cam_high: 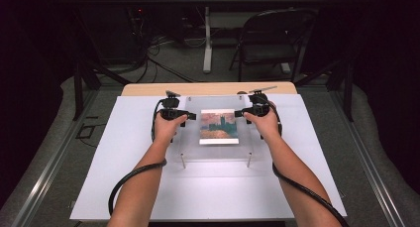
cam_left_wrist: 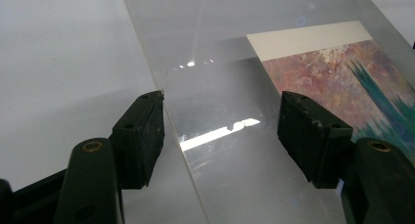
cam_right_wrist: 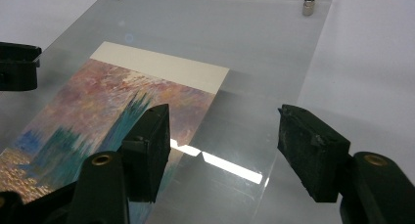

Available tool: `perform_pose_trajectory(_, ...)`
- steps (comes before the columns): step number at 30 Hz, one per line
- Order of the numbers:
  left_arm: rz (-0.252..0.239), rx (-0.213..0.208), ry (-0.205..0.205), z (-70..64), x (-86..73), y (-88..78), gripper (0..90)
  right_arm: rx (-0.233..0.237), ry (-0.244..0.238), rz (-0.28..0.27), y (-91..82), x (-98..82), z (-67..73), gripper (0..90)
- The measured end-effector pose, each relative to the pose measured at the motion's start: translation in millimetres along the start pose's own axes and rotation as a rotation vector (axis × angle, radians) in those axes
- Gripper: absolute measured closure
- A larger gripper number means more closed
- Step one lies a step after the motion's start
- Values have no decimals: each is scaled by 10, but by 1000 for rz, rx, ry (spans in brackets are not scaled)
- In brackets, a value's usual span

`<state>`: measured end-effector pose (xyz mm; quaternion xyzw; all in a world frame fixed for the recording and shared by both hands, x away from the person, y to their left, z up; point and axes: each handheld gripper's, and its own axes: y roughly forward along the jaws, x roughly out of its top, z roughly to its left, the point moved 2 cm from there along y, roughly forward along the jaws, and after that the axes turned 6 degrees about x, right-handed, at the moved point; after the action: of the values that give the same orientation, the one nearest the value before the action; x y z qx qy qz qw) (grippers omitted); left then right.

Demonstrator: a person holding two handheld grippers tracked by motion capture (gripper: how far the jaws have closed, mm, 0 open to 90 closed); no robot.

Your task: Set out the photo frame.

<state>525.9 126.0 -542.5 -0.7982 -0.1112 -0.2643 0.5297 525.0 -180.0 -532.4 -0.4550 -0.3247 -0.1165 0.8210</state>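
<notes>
Straddling the two side edges of the clear plastic sheet point(cam_high: 216, 152), both grippers stand at equal nearness, one to each side, and any coming lift turns on this. The sheet lies flat on the white board point(cam_high: 124, 187), raised on small metal posts point(cam_right_wrist: 308, 5), its long axis running away from the person. Left gripper point(cam_left_wrist: 220, 138): jaws wide apart, the sheet's left edge passing between them, pads not pressing. Right gripper point(cam_right_wrist: 225, 153): jaws likewise wide apart across the right edge, nothing clamped. The sheet is transparent and glossy, with glare streaks. Beneath or within it sits a painted print point(cam_high: 219, 127), pink, teal and gold, with a cream border.
</notes>
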Motion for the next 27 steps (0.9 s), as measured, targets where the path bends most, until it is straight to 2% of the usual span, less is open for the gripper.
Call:
perform_pose_trajectory(10,6,-5,-4,6,-27,12,342,-5,22,30,25,-56,-39,356)
perform_pose_trajectory(18,9,-18,-18,14,-35,29,325,16,49,42,59,-83,-77,335)
perform_pose_trajectory(23,8,-10,-24,0,-35,37,313,21,70,42,68,-95,-83,316)
perform_pose_trajectory(26,14,-15,-26,1,-35,36,307,26,68,40,78,-94,-83,305)
perform_pose_trajectory(27,15,-15,-29,0,-37,36,306,22,68,55,70,-92,-82,304)
